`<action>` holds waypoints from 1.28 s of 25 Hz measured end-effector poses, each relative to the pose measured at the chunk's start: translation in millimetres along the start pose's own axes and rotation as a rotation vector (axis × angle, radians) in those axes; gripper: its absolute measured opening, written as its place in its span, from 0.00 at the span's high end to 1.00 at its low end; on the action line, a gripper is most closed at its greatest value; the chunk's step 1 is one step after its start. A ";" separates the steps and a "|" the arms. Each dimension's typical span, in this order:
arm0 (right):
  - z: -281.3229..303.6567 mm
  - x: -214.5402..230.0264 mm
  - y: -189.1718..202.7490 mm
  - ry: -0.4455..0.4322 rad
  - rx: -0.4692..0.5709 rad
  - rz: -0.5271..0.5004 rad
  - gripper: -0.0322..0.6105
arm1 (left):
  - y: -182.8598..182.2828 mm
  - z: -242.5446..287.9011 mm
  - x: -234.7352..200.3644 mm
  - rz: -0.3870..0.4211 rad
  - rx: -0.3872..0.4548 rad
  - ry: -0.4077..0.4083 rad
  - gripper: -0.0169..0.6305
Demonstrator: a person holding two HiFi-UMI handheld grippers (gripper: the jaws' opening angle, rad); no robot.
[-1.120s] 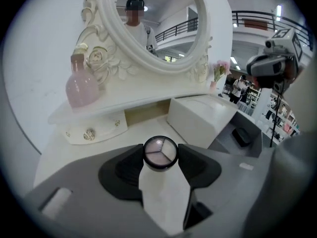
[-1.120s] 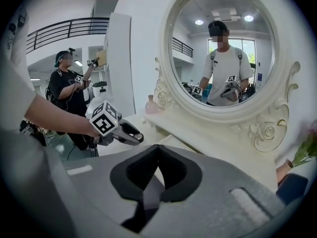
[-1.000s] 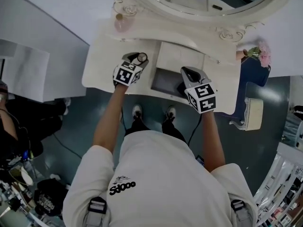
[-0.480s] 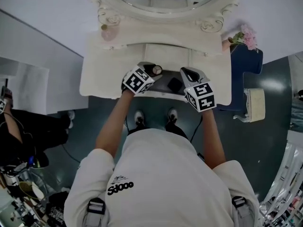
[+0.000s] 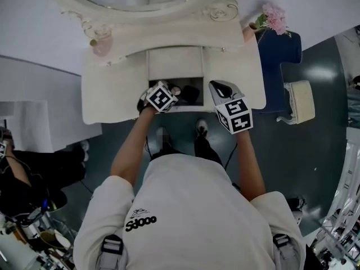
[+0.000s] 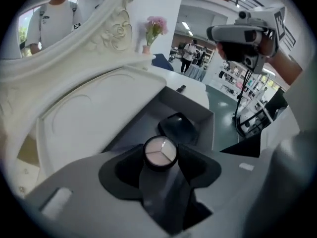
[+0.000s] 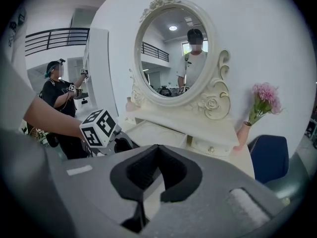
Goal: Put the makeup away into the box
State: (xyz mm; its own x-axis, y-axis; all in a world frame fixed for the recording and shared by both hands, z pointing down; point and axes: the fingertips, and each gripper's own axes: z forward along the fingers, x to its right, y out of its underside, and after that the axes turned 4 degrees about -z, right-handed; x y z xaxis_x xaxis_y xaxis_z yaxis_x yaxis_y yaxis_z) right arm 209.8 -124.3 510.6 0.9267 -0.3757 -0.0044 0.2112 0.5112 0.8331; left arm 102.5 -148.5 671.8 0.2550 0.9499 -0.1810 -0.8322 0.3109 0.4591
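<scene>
A round black compact [image 6: 160,152] with pale powder in three parts is pinched between the pads of my left gripper [image 6: 161,158]. It hangs over the open grey drawer [image 6: 198,110] of the white dressing table [image 5: 115,91]. A black item [image 6: 179,128] lies inside that drawer. In the head view my left gripper [image 5: 174,90] sits at the drawer's left front corner. My right gripper [image 5: 217,85] hovers beside the drawer's right side. Its jaws are shut, with nothing between them [image 7: 157,148].
An oval mirror [image 7: 173,53] stands at the back of the table. A pink bottle [image 5: 102,46] is at the back left and a vase of pink flowers [image 5: 271,18] at the back right. A blue chair [image 5: 286,50] and a white stool [image 5: 301,102] stand to the right.
My left gripper has carried the compact rightward from the table top to above the open drawer and tipped down. My right gripper has shifted slightly and stays shut.
</scene>
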 end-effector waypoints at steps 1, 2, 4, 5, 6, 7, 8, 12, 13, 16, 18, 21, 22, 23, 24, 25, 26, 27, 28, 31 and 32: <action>-1.7 2.4 4.2 0.002 -0.001 0.011 0.95 | 2.2 5.8 -1.6 0.020 -0.031 -0.011 0.61; -2.9 5.3 7.5 0.005 0.000 0.019 0.95 | 3.9 10.5 -4.4 0.033 -0.060 -0.022 0.61; -5.0 11.3 13.1 0.012 0.000 0.030 0.95 | 5.2 16.4 -7.9 0.029 -0.092 -0.024 0.61; -6.2 13.8 16.0 0.016 0.000 0.037 0.95 | 4.5 18.0 -7.2 0.019 -0.093 -0.013 0.61; -7.3 16.0 18.7 0.020 -0.002 0.045 0.95 | 2.8 19.3 -5.8 0.007 -0.086 0.000 0.60; -8.2 17.8 20.8 0.021 -0.004 0.053 0.95 | 0.2 20.2 -4.9 -0.002 -0.074 0.009 0.60; -8.7 19.2 22.2 0.020 -0.004 0.059 0.95 | -2.9 20.5 -5.1 -0.009 -0.059 0.012 0.60; -5.8 20.4 20.8 0.011 -0.003 0.059 0.95 | -6.8 19.9 -7.7 -0.041 -0.028 0.014 0.59; -4.7 20.1 19.4 0.008 -0.002 0.055 0.95 | -6.4 19.8 -7.9 -0.045 -0.023 0.011 0.59; -1.6 19.4 12.7 0.004 0.003 0.037 0.95 | -7.1 14.9 -8.5 -0.054 -0.009 -0.001 0.58; 1.0 20.5 5.2 0.002 0.011 0.021 0.95 | -10.9 5.4 -11.8 -0.069 0.015 -0.021 0.58; 5.4 21.8 -9.8 0.003 0.028 -0.008 0.95 | -17.9 -15.9 -20.5 -0.084 0.071 -0.056 0.60; 6.6 21.0 -15.7 0.004 0.035 -0.017 0.95 | -19.4 -25.0 -22.5 -0.086 0.094 -0.061 0.62; 7.9 19.7 -22.1 0.004 0.043 -0.028 0.95 | -21.1 -36.0 -25.1 -0.091 0.122 -0.069 0.67; 9.3 18.3 -29.3 0.004 0.051 -0.041 0.95 | -23.8 -49.3 -29.1 -0.098 0.156 -0.087 0.72; 11.0 17.0 -37.0 0.003 0.059 -0.056 0.95 | -27.7 -64.2 -34.5 -0.106 0.196 -0.111 0.78; 12.8 15.4 -44.8 0.003 0.068 -0.070 0.95 | -31.5 -79.2 -40.4 -0.115 0.237 -0.136 0.82; 14.6 13.5 -52.5 0.002 0.076 -0.082 0.95 | -34.3 -93.4 -46.0 -0.126 0.276 -0.157 0.84; 16.4 11.1 -59.7 -0.001 0.085 -0.093 0.95 | -36.1 -106.9 -51.0 -0.137 0.311 -0.175 0.86; 21.2 2.0 -79.7 -0.011 0.109 -0.125 0.95 | -39.6 -146.7 -62.7 -0.162 0.409 -0.227 0.91; 22.6 -1.3 -86.1 -0.014 0.117 -0.136 0.95 | -40.5 -160.1 -65.5 -0.165 0.438 -0.244 0.92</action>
State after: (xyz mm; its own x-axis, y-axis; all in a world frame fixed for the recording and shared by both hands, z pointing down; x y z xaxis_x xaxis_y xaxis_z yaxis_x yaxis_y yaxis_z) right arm 183.3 -185.4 451.4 0.8875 -0.4464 -0.1139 0.2954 0.3618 0.8842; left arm 40.6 -228.7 525.8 0.5159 0.8510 -0.0980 -0.5004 0.3923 0.7718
